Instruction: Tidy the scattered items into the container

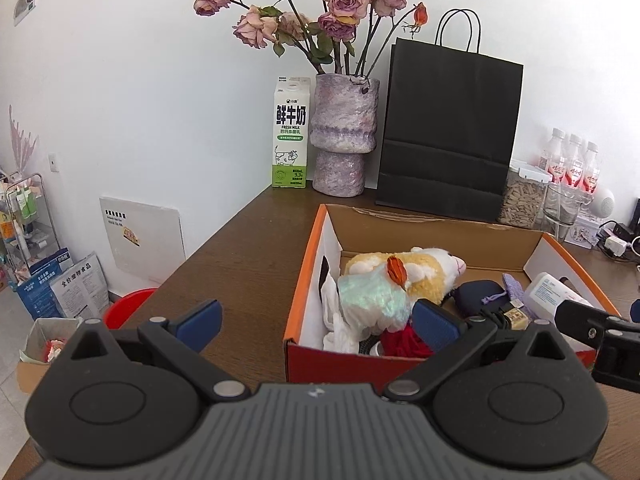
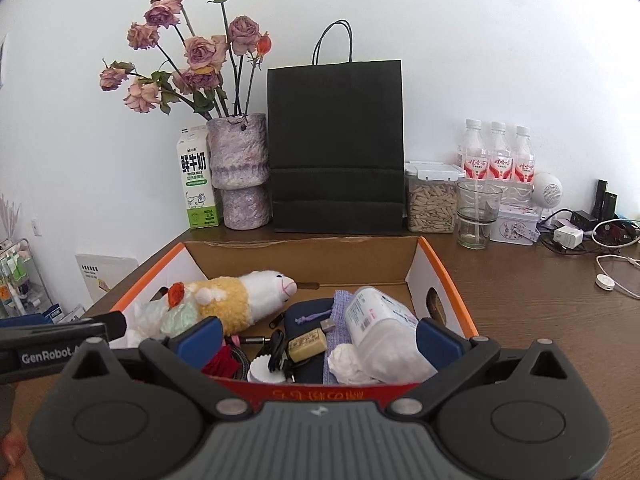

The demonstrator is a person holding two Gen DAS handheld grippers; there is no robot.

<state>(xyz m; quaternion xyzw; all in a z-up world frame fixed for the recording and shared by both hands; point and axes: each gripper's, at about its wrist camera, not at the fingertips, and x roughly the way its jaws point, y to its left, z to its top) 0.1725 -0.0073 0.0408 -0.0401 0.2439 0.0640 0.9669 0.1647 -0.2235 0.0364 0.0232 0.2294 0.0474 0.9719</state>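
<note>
An orange-rimmed cardboard box (image 2: 448, 276) sits on the brown table and holds the gathered items. Inside lie a yellow-and-white plush sheep (image 2: 240, 300), a white bottle (image 2: 380, 320), a dark pouch (image 2: 308, 312), crumpled tissue (image 2: 344, 360), a red cloth (image 2: 222, 362) and a small plug (image 2: 306, 346). My right gripper (image 2: 320, 340) hovers over the box's near wall, open, with nothing pressed between its pads. My left gripper (image 1: 320, 324) stands open at the box's (image 1: 308, 256) near left corner, beside the sheep (image 1: 400, 272), and holds nothing.
Behind the box stand a milk carton (image 2: 196, 180), a vase of dried roses (image 2: 240, 168), a black paper bag (image 2: 336, 148), a seed jar (image 2: 432, 200), a glass (image 2: 476, 212) and three bottles (image 2: 496, 152). Cables (image 2: 612, 276) lie at right. The table's left edge (image 1: 224, 232) drops off.
</note>
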